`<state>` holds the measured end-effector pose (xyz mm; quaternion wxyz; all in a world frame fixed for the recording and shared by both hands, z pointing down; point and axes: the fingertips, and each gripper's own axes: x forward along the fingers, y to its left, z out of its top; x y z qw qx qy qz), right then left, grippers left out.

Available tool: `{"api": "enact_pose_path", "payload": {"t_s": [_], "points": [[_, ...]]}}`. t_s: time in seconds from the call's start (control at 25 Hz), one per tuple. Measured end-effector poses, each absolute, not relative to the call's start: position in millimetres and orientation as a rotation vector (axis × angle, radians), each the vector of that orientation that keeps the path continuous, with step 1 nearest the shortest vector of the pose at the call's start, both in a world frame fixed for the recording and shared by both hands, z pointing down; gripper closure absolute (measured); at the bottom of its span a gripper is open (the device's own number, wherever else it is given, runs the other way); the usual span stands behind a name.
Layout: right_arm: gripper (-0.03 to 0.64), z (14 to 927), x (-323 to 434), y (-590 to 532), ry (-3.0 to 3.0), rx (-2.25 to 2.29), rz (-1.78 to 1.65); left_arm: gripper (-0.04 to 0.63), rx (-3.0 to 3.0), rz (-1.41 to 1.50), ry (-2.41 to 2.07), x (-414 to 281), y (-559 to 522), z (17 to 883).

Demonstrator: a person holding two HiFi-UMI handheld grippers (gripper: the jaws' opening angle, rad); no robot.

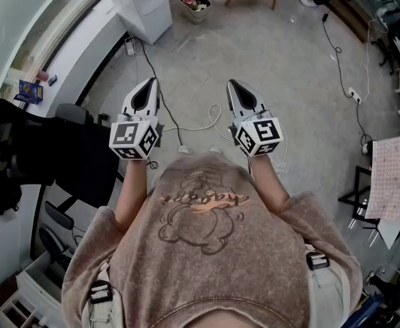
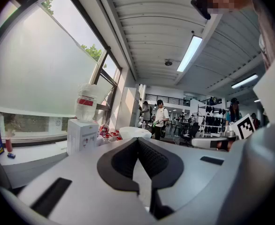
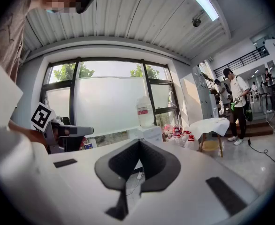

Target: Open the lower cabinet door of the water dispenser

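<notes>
Water dispenser [image 1: 147,9] stands at far end of floor by window, bottle [image 2: 87,103] upright on top (well apart from both grippers). Small bin [image 1: 196,16] near it holds colourful scraps. Power strip [image 1: 130,46] lies at dispenser's foot. Left gripper [image 1: 150,85] and right gripper [image 1: 234,86] side by side, jaws pressed together, pinching nothing.

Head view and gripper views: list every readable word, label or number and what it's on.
Nothing reads clearly.
shirt: cursive print, upside down, illegible.
water bottle: red label, too small.
blue box: print blurred.
marker cube: square pattern, no words.
</notes>
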<state>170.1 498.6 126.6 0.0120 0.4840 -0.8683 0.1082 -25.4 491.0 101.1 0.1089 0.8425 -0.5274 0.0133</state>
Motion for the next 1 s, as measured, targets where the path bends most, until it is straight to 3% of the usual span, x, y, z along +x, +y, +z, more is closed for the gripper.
{"api": "enact_pose_path", "payload": {"t_s": [1.0], "points": [[0.609, 157, 127, 444, -2.641, 1.586, 0.375, 0.578, 2.544, 0.074, -1.448, -61, 425, 124]]}}
